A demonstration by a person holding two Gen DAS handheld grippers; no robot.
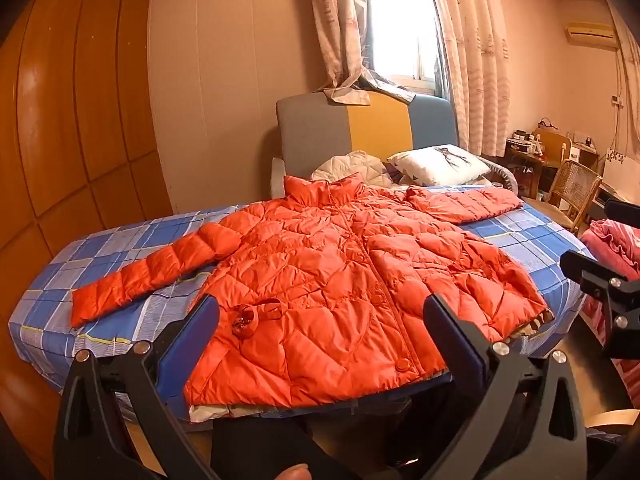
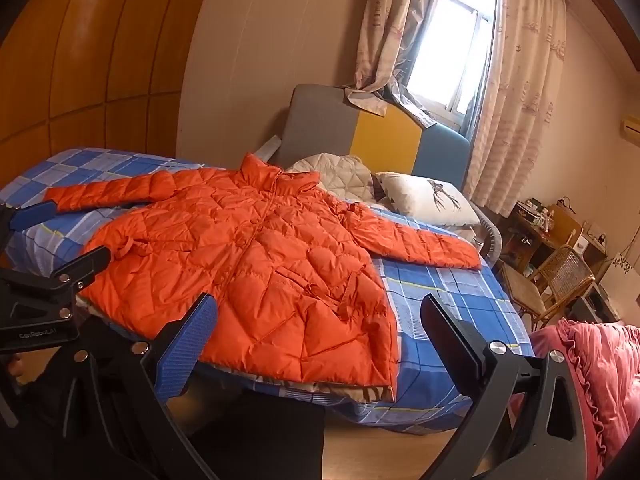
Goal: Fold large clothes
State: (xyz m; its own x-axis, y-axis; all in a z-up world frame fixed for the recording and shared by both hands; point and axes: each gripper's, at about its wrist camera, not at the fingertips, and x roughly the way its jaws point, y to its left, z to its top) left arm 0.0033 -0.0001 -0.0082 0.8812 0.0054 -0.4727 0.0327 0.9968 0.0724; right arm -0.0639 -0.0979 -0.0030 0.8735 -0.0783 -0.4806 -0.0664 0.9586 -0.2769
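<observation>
The orange quilted jacket [image 1: 340, 272] lies front up and spread flat on the bed [image 1: 100, 256], filling the centre of both views, collar toward the headboard [image 1: 360, 128], hem at the near edge. One sleeve [image 1: 148, 276] runs to the lower left of the left wrist view; the other sleeve [image 1: 464, 202] reaches toward the upper right.

Handling, as judged: a padded, puffy garment, light for its bulk, soft and limp, with a smooth shiny shell likely to slip between pads. Filling will spring back, so folds may need pressing down. Best holds appear to be the cuffs and the hem corners, where the layers are thin enough to pinch; the front is closed, so the body should move as one piece.

The left gripper [image 1: 320, 344] hangs over the near hem with fingers wide apart, nothing between them. The right gripper [image 2: 320, 336] stands the same way, fingers spread and empty, low centre of its own view, above the jacket's right hem corner.

Surface: a blue checked sheet, soft and yielding. A white pillow [image 1: 436, 164] and a pale quilt [image 1: 352, 168] sit just behind the collar. Room: wooden wardrobe panels at left, curtained window at top centre, wicker chair [image 1: 572, 188] and cluttered desk at right, pink bedding [image 2: 600, 372] at the lower right edge.
</observation>
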